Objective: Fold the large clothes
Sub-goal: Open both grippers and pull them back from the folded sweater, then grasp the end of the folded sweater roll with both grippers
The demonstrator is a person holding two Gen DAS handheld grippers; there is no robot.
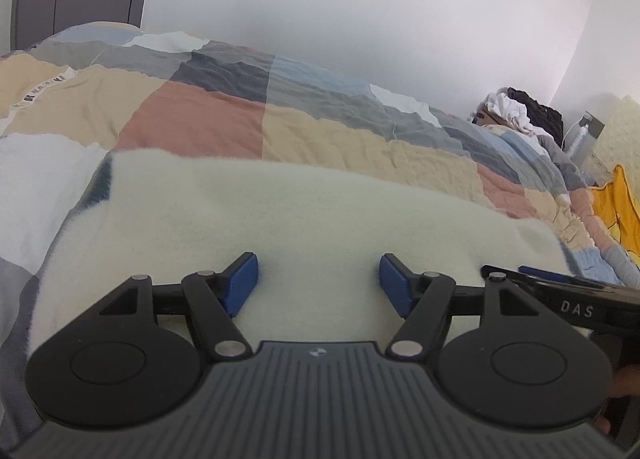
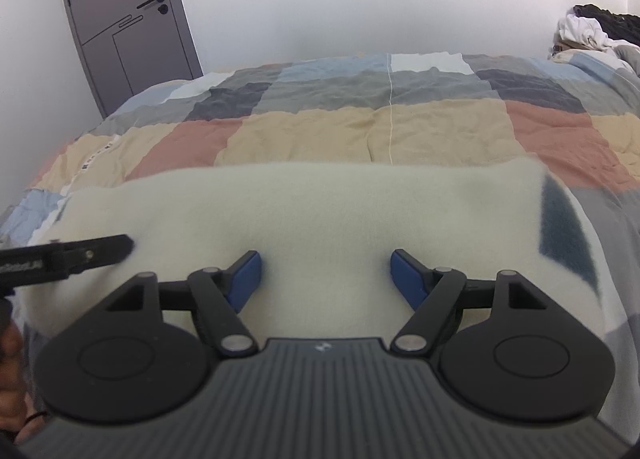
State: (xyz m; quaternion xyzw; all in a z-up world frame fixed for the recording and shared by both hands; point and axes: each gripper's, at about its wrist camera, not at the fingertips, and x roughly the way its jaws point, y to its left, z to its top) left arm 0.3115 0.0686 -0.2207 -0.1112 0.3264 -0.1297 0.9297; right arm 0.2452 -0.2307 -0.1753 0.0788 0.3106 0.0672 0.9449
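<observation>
A cream fleece garment (image 1: 280, 211) lies folded on the bed, with a dark blue patch (image 1: 102, 183) at its left end. My left gripper (image 1: 318, 279) hovers low over its near part, open, blue pads wide apart and only cloth below them. In the right wrist view the same garment (image 2: 320, 207) shows its blue patch (image 2: 560, 223) on the right. My right gripper (image 2: 326, 277) is open above it too. Each view catches a black finger of the other gripper beside it: the right one's finger (image 1: 560, 283) and the left one's finger (image 2: 88, 253).
A patchwork quilt (image 1: 200, 119) covers the bed (image 2: 360, 127). A heap of white and black clothes (image 1: 520, 111) sits at the far right end, with a yellow cloth (image 1: 616, 211) nearby. A grey door (image 2: 128, 19) stands in the white wall behind.
</observation>
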